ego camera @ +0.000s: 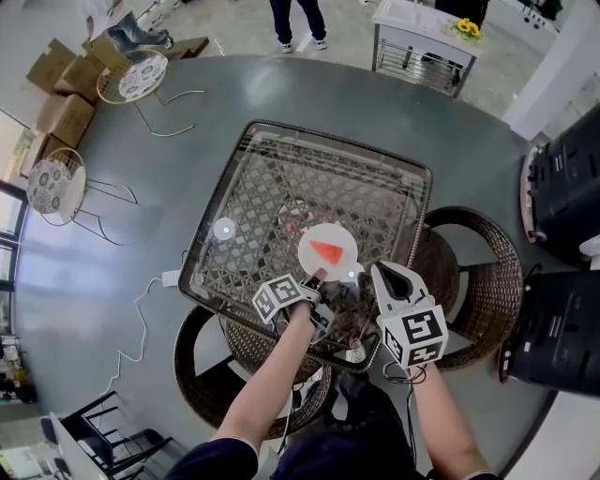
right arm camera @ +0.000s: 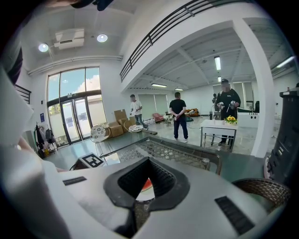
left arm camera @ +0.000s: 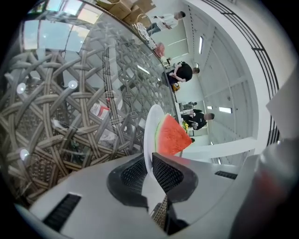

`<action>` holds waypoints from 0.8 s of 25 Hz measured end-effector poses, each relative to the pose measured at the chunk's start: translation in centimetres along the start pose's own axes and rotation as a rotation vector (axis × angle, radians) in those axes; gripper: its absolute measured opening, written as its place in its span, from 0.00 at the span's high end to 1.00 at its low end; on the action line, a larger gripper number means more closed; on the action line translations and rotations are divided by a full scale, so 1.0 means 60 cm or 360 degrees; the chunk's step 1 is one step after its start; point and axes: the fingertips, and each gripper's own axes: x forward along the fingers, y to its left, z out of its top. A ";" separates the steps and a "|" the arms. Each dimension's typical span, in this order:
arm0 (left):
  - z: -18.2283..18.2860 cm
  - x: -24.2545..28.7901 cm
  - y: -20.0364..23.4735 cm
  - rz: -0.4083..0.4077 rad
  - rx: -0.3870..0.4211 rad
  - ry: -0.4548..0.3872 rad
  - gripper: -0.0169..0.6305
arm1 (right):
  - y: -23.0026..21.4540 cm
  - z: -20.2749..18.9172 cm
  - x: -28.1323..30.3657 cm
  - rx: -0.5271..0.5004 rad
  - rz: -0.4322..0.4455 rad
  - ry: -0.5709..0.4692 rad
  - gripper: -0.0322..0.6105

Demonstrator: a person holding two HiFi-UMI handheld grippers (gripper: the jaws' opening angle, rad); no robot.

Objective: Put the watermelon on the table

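Left gripper pinching a plate with a watermelon wedge over the glass tabletop
The left gripper's jaws pinch the near rim of the white plate. The red watermelon wedge with its green rind lies on that plate, over the near middle of the wicker-backed glass tabletop; whether the plate rests on the glass I cannot tell. Just to its right the right gripper hangs with its jaws pressed together at the tips and nothing between them. Wicker chairs stand at the table's near and right sides. Farther off a white side table carries yellow flowers, and people stand on the grey floor
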 end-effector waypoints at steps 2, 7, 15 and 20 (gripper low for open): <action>-0.001 0.001 0.002 0.0040 0.0026 -0.0003 0.94 | -0.001 0.000 0.000 0.0005 0.0002 -0.0001 0.95; -0.003 0.001 0.010 0.0120 0.0097 -0.0023 0.91 | -0.002 0.000 -0.002 0.0012 0.0004 -0.0003 0.95; -0.005 0.000 0.012 0.0258 0.0251 -0.0042 0.86 | -0.008 -0.004 -0.006 0.0022 0.0000 -0.0003 0.95; -0.002 -0.004 0.011 0.0349 0.0374 -0.0064 0.83 | -0.007 -0.003 -0.008 0.0025 0.0003 -0.0006 0.95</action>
